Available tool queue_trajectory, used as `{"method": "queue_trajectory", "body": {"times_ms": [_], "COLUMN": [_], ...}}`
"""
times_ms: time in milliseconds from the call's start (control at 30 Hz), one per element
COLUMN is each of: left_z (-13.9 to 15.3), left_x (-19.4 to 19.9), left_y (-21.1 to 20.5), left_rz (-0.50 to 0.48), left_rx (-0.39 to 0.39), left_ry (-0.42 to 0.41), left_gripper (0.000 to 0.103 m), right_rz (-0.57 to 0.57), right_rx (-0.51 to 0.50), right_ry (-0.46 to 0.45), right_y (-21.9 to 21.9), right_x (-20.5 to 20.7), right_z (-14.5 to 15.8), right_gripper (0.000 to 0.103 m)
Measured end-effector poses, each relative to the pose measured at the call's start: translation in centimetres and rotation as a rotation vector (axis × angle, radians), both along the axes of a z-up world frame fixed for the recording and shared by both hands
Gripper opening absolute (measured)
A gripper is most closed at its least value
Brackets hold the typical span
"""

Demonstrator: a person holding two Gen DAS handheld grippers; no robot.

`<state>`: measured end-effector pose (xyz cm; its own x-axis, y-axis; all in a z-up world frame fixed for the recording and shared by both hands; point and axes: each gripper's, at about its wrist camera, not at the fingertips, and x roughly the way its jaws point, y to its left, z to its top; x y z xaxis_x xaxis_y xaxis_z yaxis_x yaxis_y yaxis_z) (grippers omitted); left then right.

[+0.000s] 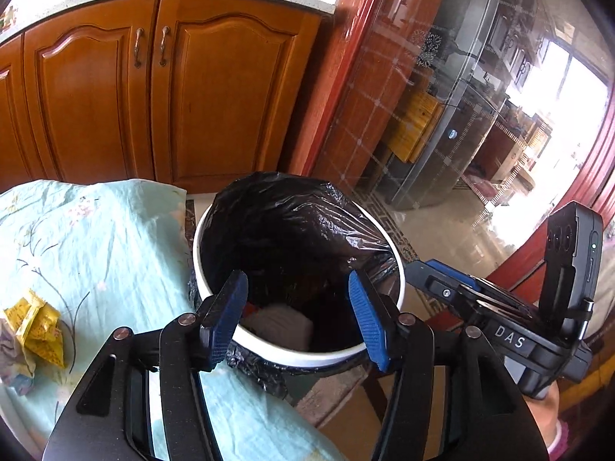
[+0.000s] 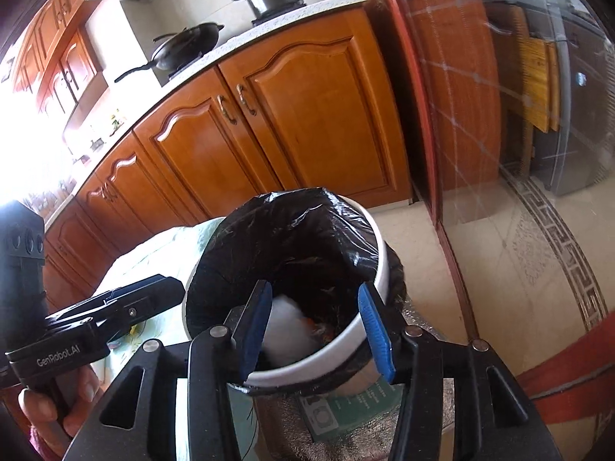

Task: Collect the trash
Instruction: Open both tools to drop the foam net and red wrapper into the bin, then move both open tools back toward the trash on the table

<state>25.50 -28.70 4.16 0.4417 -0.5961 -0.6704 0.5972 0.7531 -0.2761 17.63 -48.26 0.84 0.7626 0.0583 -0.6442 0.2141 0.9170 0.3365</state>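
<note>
A white trash bin [image 1: 399,269] lined with a black bag stands beside the table; it also shows in the right wrist view [image 2: 378,253]. White crumpled trash [image 1: 280,322] lies inside, seen too in the right wrist view [image 2: 286,326]. My left gripper [image 1: 298,319] is open and empty above the bin's near rim. My right gripper [image 2: 315,330] is open and empty over the bin mouth. Yellow wrappers [image 1: 38,326] and crumpled paper [image 1: 11,361] lie on the table at the far left.
The table carries a light blue floral cloth [image 1: 107,238]. Wooden kitchen cabinets [image 1: 153,88] stand behind. A glass sliding door [image 1: 442,96] with a red frame is to the right. The right gripper's body [image 1: 538,307] sits close to the right of my left gripper.
</note>
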Motion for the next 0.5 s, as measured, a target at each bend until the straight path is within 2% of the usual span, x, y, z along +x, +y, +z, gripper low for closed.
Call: {"method": "queue_trajectory", "body": {"times_ms": [200,267,333,500], "left_z": [0.6,0.7,0.7,0.5], "left_x": [-1.9,-2.6,-3.3,-4.8], "left_y": [3.8,5.7,7.6,12.6], "left_rz": [0.058,0.086,0.119,0.195], "left_rx": [-0.008,-0.012,-0.008,0.007], "left_ry": [-0.028,-0.039,-0.05,-0.061], "left_gripper": [0.055,0.055,0.055,0.055], "right_rz": [-0.002,0.008,0.027,0.091], "right_rx": [0.032,0.043,0.057,0.091], "right_ry": [-0.033,-0.045,-0.057,-0.067], "right_y": [0.7,1.5,2.5,6.1], "right_x": [-1.6,-2.0,-2.3,-2.5], "right_z": [0.6,0.7,0.7,0.6], "right_gripper": [0.051,0.055,0.064,0.069]}}
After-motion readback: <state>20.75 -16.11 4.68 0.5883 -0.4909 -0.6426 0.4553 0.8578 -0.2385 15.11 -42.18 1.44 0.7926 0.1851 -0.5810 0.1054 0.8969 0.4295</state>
